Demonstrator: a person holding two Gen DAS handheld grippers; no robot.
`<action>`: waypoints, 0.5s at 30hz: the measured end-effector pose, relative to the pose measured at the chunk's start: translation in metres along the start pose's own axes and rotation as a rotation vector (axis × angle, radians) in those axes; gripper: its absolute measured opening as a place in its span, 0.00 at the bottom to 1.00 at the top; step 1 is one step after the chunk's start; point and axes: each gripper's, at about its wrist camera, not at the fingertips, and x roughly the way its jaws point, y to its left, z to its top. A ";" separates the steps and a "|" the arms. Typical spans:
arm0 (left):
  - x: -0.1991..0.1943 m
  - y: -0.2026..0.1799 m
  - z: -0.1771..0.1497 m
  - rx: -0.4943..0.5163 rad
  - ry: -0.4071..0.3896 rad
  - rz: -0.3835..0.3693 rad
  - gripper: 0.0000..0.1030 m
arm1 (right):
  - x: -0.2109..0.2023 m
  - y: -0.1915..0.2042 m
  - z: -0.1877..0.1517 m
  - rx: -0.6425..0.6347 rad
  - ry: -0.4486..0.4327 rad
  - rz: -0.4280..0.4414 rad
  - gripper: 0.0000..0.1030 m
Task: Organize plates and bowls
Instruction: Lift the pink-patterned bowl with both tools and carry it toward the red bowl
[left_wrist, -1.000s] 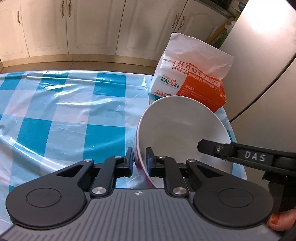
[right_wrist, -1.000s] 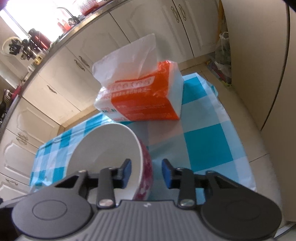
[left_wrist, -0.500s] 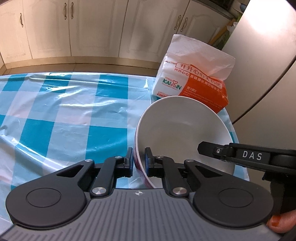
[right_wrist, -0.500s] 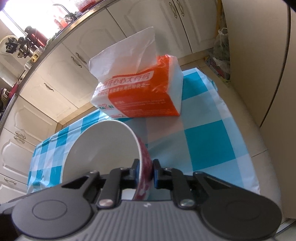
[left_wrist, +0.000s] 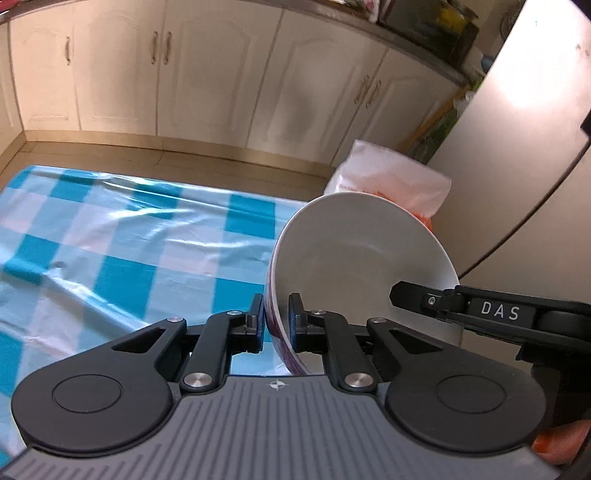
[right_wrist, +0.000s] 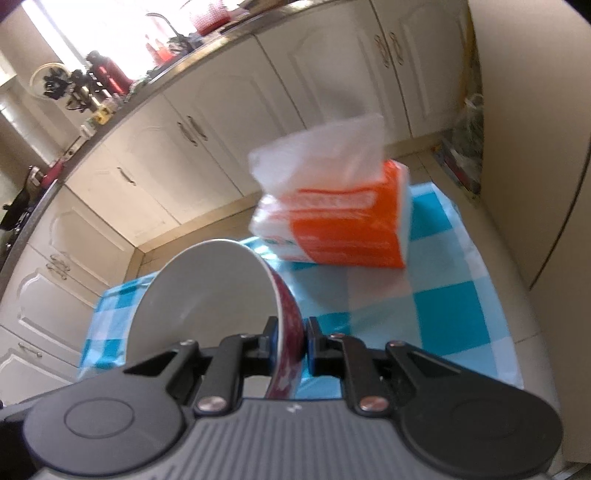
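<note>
A bowl (left_wrist: 354, 258), white inside and red patterned outside, is held tilted above the table. My left gripper (left_wrist: 276, 323) is shut on its near left rim. My right gripper (right_wrist: 290, 338) is shut on the opposite rim; its finger also shows in the left wrist view (left_wrist: 424, 299) against the bowl's right edge. In the right wrist view the bowl (right_wrist: 207, 295) rises to the left of the jaws, its red wall between them.
A table with a blue and white checked plastic cloth (left_wrist: 122, 251) lies below. An orange and white tissue pack (right_wrist: 347, 225) stands at the table's far right corner. A tall beige fridge (left_wrist: 517, 147) stands right of the table. Cream cabinets (left_wrist: 184, 74) line the back.
The right gripper closed on the bowl's rim. Both grippers then lifted the bowl upward, so more cabinet and less table shows.
</note>
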 end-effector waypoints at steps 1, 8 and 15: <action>-0.007 0.002 0.001 -0.005 -0.008 0.001 0.09 | -0.003 0.006 0.000 -0.006 -0.003 0.006 0.12; -0.061 0.030 -0.009 -0.069 -0.054 0.026 0.09 | -0.018 0.047 -0.007 -0.071 0.005 0.055 0.12; -0.106 0.064 -0.027 -0.154 -0.090 0.080 0.07 | -0.030 0.104 -0.036 -0.179 0.036 0.134 0.13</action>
